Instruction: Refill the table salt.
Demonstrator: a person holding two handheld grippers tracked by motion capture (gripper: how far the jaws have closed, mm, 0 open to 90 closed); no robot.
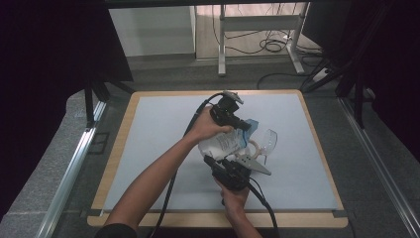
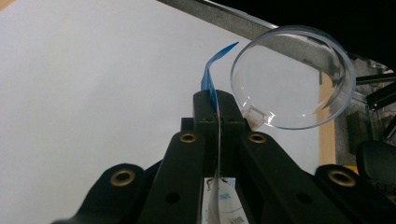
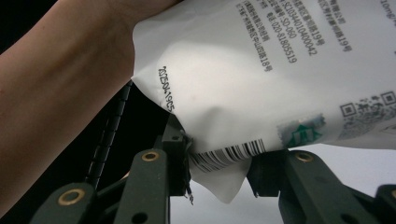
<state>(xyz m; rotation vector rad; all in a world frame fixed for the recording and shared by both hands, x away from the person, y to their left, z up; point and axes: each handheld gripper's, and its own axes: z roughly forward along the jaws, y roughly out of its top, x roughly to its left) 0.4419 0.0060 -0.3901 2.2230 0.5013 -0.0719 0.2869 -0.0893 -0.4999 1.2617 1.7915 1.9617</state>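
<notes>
- Right now the left gripper (image 2: 217,105) is pinching its jaws tight on the thin blue top edge (image 2: 211,74) of a white pouch (image 1: 224,144), which is hanging in the air over the middle of the table (image 1: 148,148).
- Meanwhile the right gripper (image 3: 219,172) is clamping the pouch's bottom corner, by the barcode (image 3: 229,154), with its jaws part-way closed on the bulging film.
- Between the two grips the pouch is sagging and creasing, so I am judging it soft, light and partly filled.
- Its film is looking smooth and likely slippery; the flat sealed edges and corners are seeming the safest places to take hold, not the swollen belly.
- Just beyond, a clear plastic bowl (image 2: 292,77) is standing tilted beside the pouch, looking thin and easily knocked over.
</notes>
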